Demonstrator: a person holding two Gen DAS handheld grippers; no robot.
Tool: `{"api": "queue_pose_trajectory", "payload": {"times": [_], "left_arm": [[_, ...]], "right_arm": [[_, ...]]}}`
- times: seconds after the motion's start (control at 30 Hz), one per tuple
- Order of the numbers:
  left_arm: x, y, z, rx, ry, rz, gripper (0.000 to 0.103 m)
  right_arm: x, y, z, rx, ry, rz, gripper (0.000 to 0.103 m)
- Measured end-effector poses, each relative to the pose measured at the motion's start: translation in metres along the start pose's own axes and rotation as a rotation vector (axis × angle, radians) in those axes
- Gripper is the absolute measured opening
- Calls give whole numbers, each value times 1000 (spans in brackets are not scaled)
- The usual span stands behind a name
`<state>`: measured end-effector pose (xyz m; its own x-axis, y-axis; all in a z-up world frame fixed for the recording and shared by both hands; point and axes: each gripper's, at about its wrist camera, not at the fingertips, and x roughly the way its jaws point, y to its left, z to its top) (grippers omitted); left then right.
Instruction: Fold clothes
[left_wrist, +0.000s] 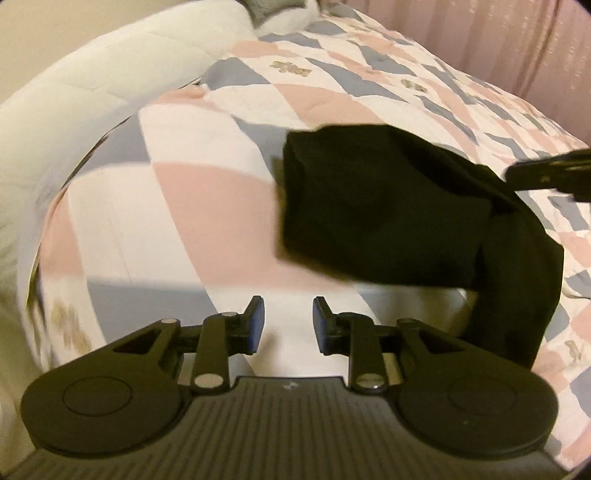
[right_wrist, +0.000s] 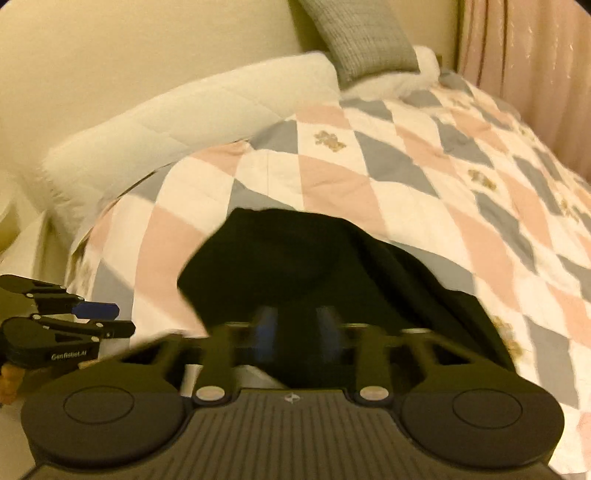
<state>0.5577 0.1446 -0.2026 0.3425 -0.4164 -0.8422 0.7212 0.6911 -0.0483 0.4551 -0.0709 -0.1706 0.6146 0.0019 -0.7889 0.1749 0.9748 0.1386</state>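
A black garment (left_wrist: 369, 206) lies bunched on the diamond-patterned quilt (left_wrist: 192, 206), with one part trailing toward the near right. My left gripper (left_wrist: 289, 320) is open over bare quilt, to the left of and nearer than the garment, with nothing between its blue pads. My right gripper (left_wrist: 517, 175) reaches in from the right edge at the garment's upper right side. In the right wrist view the black garment (right_wrist: 295, 266) fills the space ahead of and between the fingers of my right gripper (right_wrist: 295, 328). Its blurred blue pads stand well apart. My left gripper (right_wrist: 99, 314) shows side-on at the far left.
The pink, grey and white quilt (right_wrist: 388, 166) covers the bed. A long white quilted bolster (right_wrist: 192, 110) runs along the cream wall, and a grey cushion (right_wrist: 369, 40) sits at the head. A pink curtain (right_wrist: 535, 81) hangs along the bed's far right side.
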Motion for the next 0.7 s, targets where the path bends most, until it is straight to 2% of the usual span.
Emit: {"api": "queue_pose_trajectory", "payload": {"times": [0.1,0.13,0.2,0.23,0.27,0.33,0.4,0.47,0.53,0.57,0.63,0.67,0.7], "left_arm": [[8,35,46,30,-16,-107,21],[12,45,62,35,-18,-142,21],[23,61,88,45,-23,-177,20],[29,67,100,47,-29,-187,20],[35,71,110,50,-34,-197,20],[48,76,123,57,-33,-223,21],[62,80,136,65,-30,-249,21],[79,83,148,76,-13,-267,21],[93,83,160,80,6,-288,21],[100,83,166,81,16,-301,21],[114,81,179,93,34,-320,21],[122,78,185,106,45,-327,21],[130,75,191,124,62,-332,21]], "right_arm": [[31,13,31,121,28,-9,6],[42,14,40,170,37,-19,13],[62,15,58,267,56,-39,41],[72,15,67,316,65,-49,48],[83,16,77,365,74,-60,61],[104,1,90,519,106,-111,65],[125,-21,102,694,142,-176,73],[146,-41,112,851,175,-241,74],[167,-55,117,895,223,-296,82],[181,-60,118,895,279,-334,83],[203,-70,109,897,361,-377,75],[209,-75,100,908,383,-373,54],[209,-79,89,931,379,-344,40]]}}
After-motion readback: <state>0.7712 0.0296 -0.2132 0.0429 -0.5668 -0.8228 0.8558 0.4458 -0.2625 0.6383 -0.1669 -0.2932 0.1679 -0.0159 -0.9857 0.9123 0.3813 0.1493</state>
